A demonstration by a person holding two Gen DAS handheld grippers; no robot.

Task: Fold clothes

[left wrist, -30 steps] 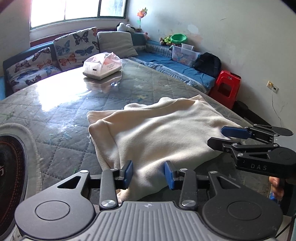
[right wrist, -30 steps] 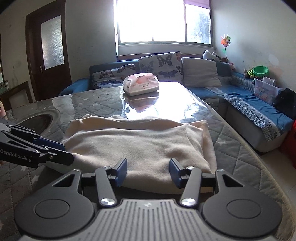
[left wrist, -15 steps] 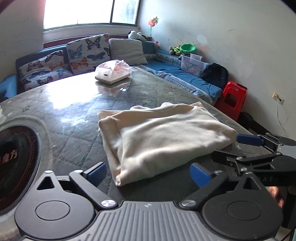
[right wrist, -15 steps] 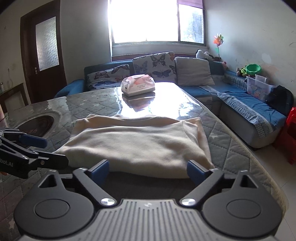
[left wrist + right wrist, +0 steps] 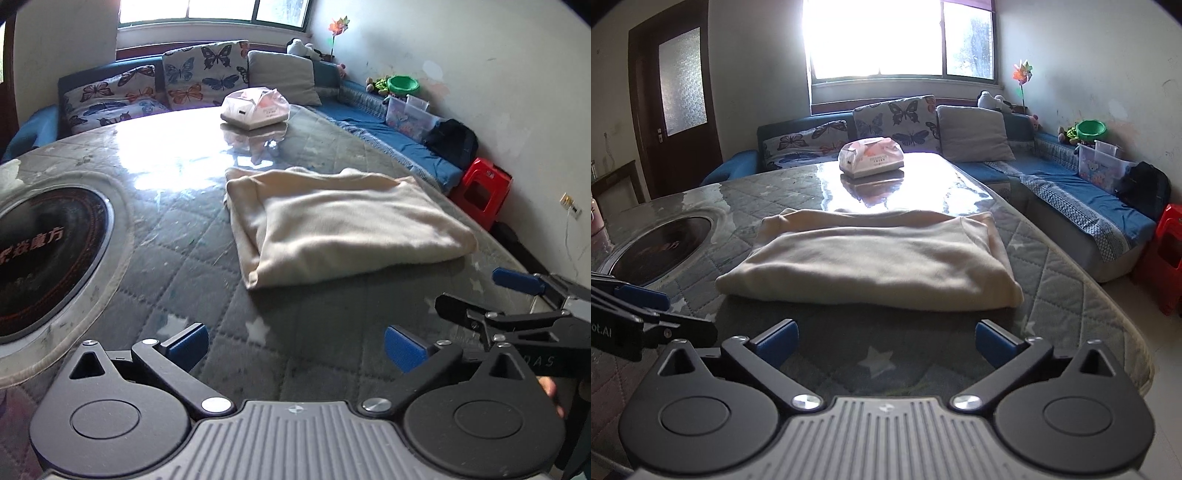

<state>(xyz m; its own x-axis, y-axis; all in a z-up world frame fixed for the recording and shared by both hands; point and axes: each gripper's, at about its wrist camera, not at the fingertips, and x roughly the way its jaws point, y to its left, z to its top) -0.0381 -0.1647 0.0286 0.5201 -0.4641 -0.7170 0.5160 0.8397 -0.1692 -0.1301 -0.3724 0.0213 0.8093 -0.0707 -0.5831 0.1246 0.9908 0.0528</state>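
In the left wrist view, the folded cream sweater [image 5: 343, 225] is seen at centre frame on the quilted table [image 5: 207, 266]; the left gripper [image 5: 295, 345], its jaws just opened wide, grips nothing. Soft, light, limp handling is judged likely; a folded edge is best pinched. In the right wrist view, the right gripper [image 5: 886, 339], likewise just released, is empty, and a door [image 5: 676, 107], unseen elsewhere, is shown upper left.
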